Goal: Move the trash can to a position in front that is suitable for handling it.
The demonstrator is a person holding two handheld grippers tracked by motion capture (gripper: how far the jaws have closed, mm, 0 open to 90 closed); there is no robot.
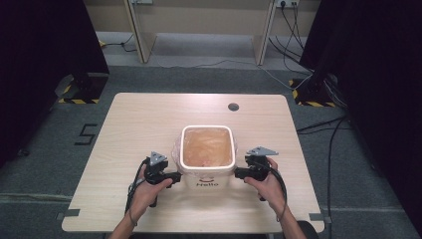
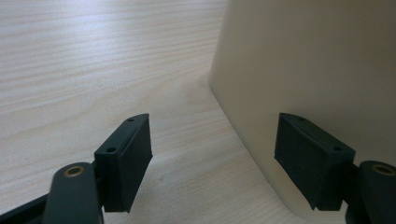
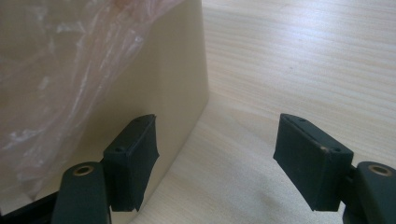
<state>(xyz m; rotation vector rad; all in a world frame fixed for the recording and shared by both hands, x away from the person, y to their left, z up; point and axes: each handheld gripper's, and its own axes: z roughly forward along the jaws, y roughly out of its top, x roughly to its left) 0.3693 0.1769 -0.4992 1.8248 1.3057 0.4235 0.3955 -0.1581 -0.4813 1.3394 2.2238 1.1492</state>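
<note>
High view, looking down on the pale wooden table (image 1: 139, 124): a cream square bucket (image 1: 207, 174) stands a little below the middle of the frame, near the person's edge, with "Hello" printed on the side facing them and a clear plastic liner (image 1: 207, 145) folded over its rim. The left gripper (image 1: 171, 178) sits just beside the bucket's left wall in the lower left of centre, held in the person's left hand (image 1: 144, 194); the right gripper (image 1: 240, 173) mirrors it at the bucket's right wall, held in the right hand (image 1: 268, 186). Left gripper view shows its two black jaws standing wide apart low in the frame, the bucket's wall (image 2: 303, 70) filling the upper right, its corner edge running down between them; nothing is pinched. Right gripper view has the bucket (image 3: 168, 70) at the left with the crinkled liner (image 3: 60, 74) draped over it in the upper left, and its jaws likewise spread, straddling the bucket's corner without pressing on it, bare tabletop (image 3: 303, 60) to the right.
</note>
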